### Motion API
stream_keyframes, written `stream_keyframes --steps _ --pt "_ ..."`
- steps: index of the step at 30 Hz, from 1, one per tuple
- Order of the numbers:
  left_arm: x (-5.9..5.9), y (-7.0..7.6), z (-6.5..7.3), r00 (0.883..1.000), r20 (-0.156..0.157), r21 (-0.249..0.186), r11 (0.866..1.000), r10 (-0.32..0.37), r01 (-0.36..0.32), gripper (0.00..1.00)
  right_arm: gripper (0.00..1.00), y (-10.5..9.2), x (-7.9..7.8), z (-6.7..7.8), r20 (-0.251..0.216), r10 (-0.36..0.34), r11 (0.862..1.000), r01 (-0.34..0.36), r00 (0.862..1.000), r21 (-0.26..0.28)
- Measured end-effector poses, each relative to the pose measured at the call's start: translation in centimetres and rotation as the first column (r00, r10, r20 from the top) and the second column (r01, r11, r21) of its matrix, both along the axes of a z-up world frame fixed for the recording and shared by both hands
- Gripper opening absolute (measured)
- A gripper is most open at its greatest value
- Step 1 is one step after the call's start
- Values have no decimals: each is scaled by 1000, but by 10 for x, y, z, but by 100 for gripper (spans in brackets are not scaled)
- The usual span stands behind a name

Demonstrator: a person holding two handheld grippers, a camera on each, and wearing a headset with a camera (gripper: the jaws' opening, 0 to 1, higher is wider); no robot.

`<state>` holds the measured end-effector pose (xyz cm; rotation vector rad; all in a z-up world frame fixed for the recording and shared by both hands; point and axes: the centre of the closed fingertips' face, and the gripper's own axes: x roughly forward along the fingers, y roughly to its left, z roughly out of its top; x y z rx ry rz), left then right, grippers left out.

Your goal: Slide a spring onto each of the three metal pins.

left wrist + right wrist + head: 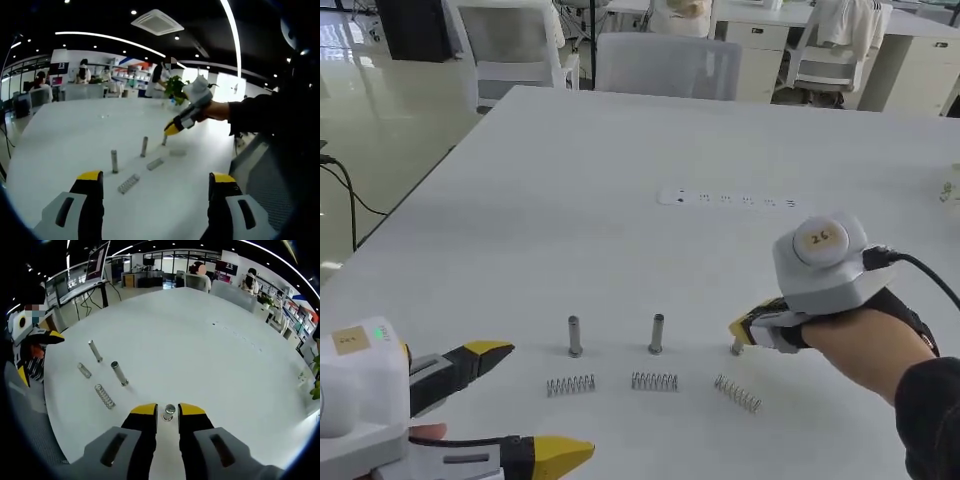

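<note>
while the left gripper (156, 176) hangs low at the near edge of the white table (620, 200), its yellow-tipped jaws spread wide and empty, the right gripper (168, 410) is down at the right pin (737, 346) with one jaw on each side of it. its jaws are drawn in close around the pin (a thin gap seems to show on either side in the right gripper view), so i cannot tell whether they actually pinch it. the three pins stand upright in a row on the table: the left pin (575, 336), the middle pin (657, 333) and that right one, each well apart from its neighbour. all three are bare. just in front of each pin, on the person's side, a spring lies flat on the table. the left spring (570, 385) and the middle spring (654, 381) lie roughly along the row, and the right spring (737, 393) is skewed at an angle. none of the springs touches a pin or a gripper. a grey chair (668, 66) stands at the far edge of the table.
</note>
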<state>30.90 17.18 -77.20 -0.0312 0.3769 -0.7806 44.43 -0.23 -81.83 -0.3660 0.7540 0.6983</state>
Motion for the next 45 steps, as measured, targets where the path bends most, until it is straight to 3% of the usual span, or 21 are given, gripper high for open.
stream_keyframes --steps 12,21,32,45 --pt "0 -3 0 1000 -1 0 1000 -9 9 83 26 -4 -3 5 34 13 1000 -13 999 4" --pt "-1 -4 0 1000 0 -2 1000 -11 11 83 27 -8 -11 5 30 20 1000 -20 999 1" --pt "-1 -4 0 1000 -1 -4 1000 -10 10 82 27 -14 -25 5 7 38 999 -38 999 19" --pt "0 -5 0 1000 -1 -6 1000 -13 13 82 23 -12 -53 -15 -63 131 991 -132 989 -10"
